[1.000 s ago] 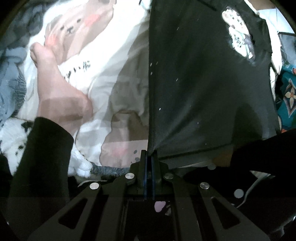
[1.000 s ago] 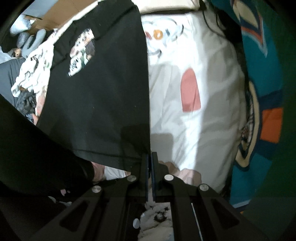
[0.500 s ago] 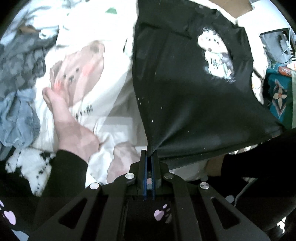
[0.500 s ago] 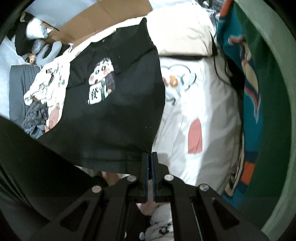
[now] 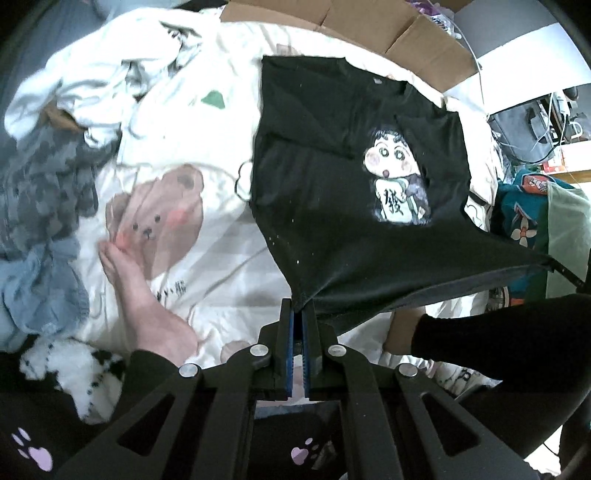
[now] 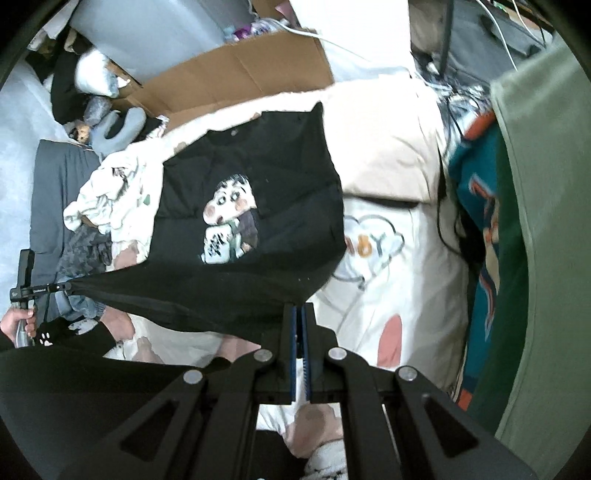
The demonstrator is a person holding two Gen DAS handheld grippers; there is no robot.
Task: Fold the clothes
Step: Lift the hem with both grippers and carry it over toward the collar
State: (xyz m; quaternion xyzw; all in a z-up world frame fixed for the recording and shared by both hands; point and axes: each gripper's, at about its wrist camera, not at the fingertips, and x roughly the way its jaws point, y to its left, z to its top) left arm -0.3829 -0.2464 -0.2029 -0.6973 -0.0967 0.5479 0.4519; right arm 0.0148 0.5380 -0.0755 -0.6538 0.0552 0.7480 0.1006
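Black T-shirt hangs stretched between the two grippers above a bed, its hem corners lifted and its upper part lying on the bedding; the left gripper has its fingers pressed together on one hem corner, and the right gripper has its fingers pinched on the other corner; in the right wrist view the left gripper shows small at the far end of the taut hem.

On the shirt's chest is a cartoon print of a round-cheeked, dark-haired child holding a pale tile with a single dark Chinese character; a small tag at the neck is too small to read.

The bed carries a white duvet printed with a brown bear and a short line of dark characters under it, too blurred to read; on the other side the cover shows a cloud outline with coloured letters, partly hidden by the shirt.

A bare foot of the person rests on the bear print, a black sleeve or trouser leg beside it; crumpled white clothes and grey and blue garments lie heaped to the left; flattened cardboard stands behind the bed; a teal patterned cloth and a green fabric hang at the right.
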